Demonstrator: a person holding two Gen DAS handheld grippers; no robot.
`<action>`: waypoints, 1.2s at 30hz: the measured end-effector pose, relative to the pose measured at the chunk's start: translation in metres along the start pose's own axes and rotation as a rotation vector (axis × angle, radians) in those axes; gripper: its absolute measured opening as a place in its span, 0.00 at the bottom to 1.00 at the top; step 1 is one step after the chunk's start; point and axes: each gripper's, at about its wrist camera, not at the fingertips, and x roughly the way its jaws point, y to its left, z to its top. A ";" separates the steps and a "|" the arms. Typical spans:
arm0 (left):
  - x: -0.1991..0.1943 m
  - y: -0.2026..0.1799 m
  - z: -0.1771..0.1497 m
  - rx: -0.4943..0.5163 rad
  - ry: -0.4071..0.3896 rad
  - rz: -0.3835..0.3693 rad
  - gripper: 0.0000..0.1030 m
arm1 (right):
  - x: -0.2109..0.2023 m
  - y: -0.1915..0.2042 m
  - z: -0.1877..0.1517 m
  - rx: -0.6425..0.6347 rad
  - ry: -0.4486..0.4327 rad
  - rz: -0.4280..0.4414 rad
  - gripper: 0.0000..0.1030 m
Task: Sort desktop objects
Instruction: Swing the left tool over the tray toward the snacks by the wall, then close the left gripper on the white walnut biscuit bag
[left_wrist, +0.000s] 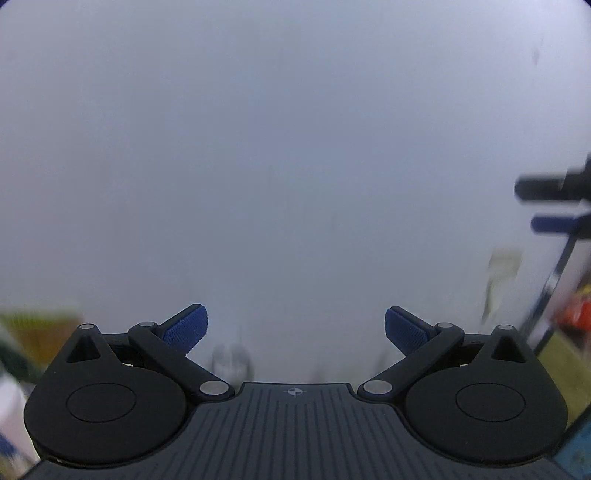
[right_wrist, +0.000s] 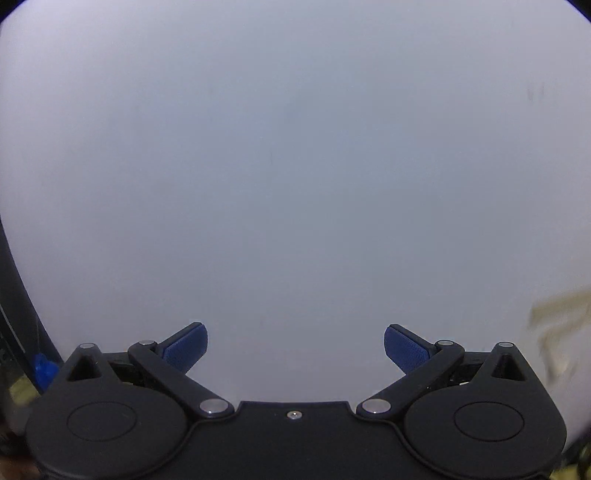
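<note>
Ahead of the left tool (left_wrist: 296, 325), the left wrist view shows only a plain pale grey surface, too blurred to say whether it is the desk or a wall. Its two blue-padded fingers (left_wrist: 186, 326) stand wide apart with nothing between them. At the right edge the right tool (left_wrist: 554, 206) enters sideways as a black and a blue finger, smeared by blur. Low in the corners lie coloured smears: a yellow-green patch (left_wrist: 40, 321) at left, an orange shape (left_wrist: 574, 317) at right; neither can be identified, so no task object is clearly placed

Before the right tool (right_wrist: 296, 345), the right wrist view gives the same blank pale field. Its blue pads (right_wrist: 404, 350) are spread wide and empty. A blurred blue bit (right_wrist: 44, 371) sits at lower left, and a yellowish smear (right_wrist: 557, 325) at right
</note>
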 end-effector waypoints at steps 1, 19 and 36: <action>0.011 0.000 -0.015 -0.001 0.035 0.013 1.00 | 0.010 -0.002 -0.015 0.005 0.036 -0.011 1.00; 0.126 -0.052 -0.154 -0.088 0.369 -0.060 0.96 | 0.140 -0.113 -0.162 0.172 0.438 -0.066 0.99; 0.188 -0.084 -0.185 -0.052 0.486 -0.181 0.79 | 0.196 -0.112 -0.203 0.165 0.626 0.023 0.76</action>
